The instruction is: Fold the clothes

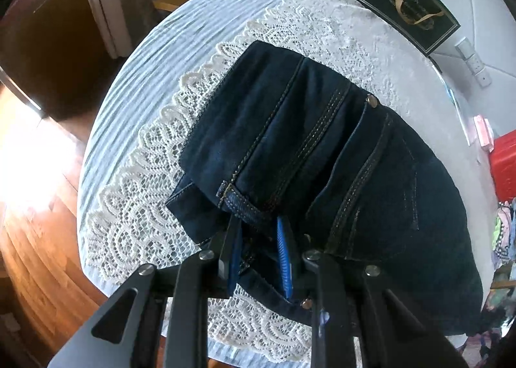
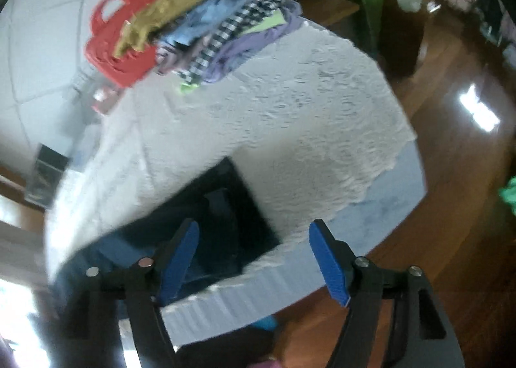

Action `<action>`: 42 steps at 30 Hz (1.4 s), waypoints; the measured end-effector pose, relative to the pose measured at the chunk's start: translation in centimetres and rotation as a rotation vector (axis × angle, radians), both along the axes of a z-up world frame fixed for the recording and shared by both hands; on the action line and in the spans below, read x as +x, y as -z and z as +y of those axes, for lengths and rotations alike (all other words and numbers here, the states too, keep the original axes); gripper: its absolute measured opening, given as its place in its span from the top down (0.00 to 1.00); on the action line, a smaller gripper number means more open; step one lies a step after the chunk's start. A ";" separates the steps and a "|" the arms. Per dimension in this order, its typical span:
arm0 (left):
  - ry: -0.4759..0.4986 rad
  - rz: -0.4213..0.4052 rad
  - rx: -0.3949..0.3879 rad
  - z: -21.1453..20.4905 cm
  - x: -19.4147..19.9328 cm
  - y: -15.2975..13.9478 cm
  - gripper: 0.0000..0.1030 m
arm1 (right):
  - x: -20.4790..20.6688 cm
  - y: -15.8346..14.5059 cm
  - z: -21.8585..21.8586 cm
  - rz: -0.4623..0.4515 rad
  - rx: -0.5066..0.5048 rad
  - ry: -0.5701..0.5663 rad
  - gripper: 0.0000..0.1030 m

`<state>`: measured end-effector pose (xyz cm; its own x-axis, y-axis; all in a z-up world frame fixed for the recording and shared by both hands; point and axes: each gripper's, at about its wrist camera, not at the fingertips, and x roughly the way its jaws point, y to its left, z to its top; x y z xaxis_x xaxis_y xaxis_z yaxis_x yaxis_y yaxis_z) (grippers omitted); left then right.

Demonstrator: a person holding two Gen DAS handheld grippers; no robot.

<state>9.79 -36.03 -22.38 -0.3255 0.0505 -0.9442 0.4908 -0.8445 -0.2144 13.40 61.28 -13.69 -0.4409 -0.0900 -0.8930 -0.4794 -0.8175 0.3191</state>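
Dark blue jeans [image 1: 322, 155] lie folded on a round table with a white lace cloth [image 1: 135, 206]. My left gripper [image 1: 258, 239] is shut on a folded hem of the jeans, denim pinched between its blue pads, with the leg panel draped over the waistband part. In the blurred right wrist view, the jeans [image 2: 225, 206] show as a dark patch near the table's front edge. My right gripper [image 2: 254, 258] hovers above that edge, open, with nothing between its blue fingers [image 2: 329, 264].
A dark green gift box [image 1: 406, 3] stands at the table's far side. A red basket [image 2: 116, 42] and a pile of mixed clothes [image 2: 222, 23] sit on the far part of the table. Wooden floor [image 2: 451, 206] surrounds the table.
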 end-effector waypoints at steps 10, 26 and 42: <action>-0.028 -0.008 -0.020 2.1 -0.1 -0.1 0.80 | -8.6 8.4 -5.4 -0.180 0.052 -0.180 0.68; 0.021 0.035 -0.128 3.5 0.7 -2.4 0.72 | -5.9 3.2 -4.6 -0.038 0.138 -0.057 0.57; -0.108 0.038 -0.090 1.4 -0.3 0.0 0.27 | -0.9 5.6 -5.6 -0.002 -0.076 0.075 0.53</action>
<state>9.50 -34.66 -22.34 -0.3596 -0.0709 -0.9304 0.5733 -0.8035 -0.1604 12.53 55.68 -19.31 -0.4472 -0.1246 -0.8857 -0.5391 -0.7527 0.3781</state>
